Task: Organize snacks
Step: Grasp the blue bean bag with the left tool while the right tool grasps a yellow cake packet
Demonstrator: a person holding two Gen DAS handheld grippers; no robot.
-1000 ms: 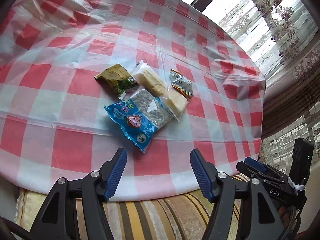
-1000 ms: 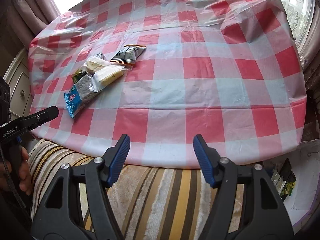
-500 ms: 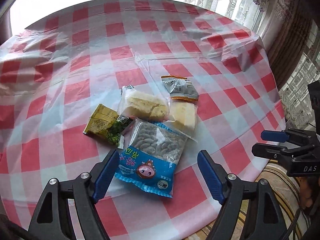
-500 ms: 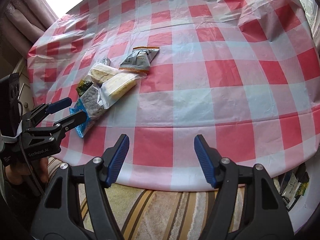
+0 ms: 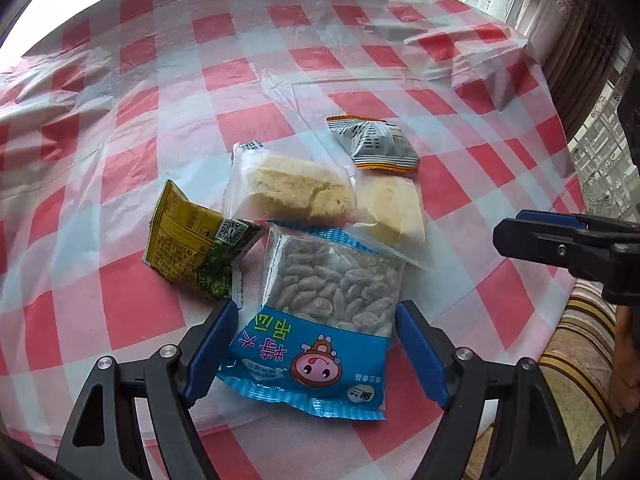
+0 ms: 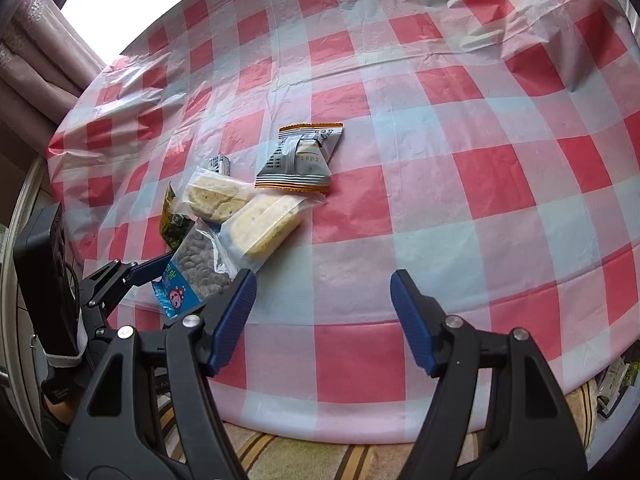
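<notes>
Now moved in from the tabletop (image 5: 132, 312) edge: left tool (image 5: 316, 322), spread wide, straddling the blue seed packet (image 5: 320, 320), pads just beside its two edges, nothing gripped yet. Just ahead, green packet (image 5: 192, 248), two pale cakes and grey-orange sachet (image 5: 374, 142) bunched together. Probably poised to pinch. Right tool (image 6: 322, 286), also closer, gaping and empty over bare cloth.

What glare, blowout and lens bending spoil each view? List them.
Left wrist view: window corner at top left blown to white; sheen on the clear wrap of the blue seed packet, print still legible; checked tablecloth bulges from fisheye. Right wrist view: white blowout at top left; glossy wrinkles far right on the cloth; the open right claw looms sharp, with dark corners around it.
</notes>
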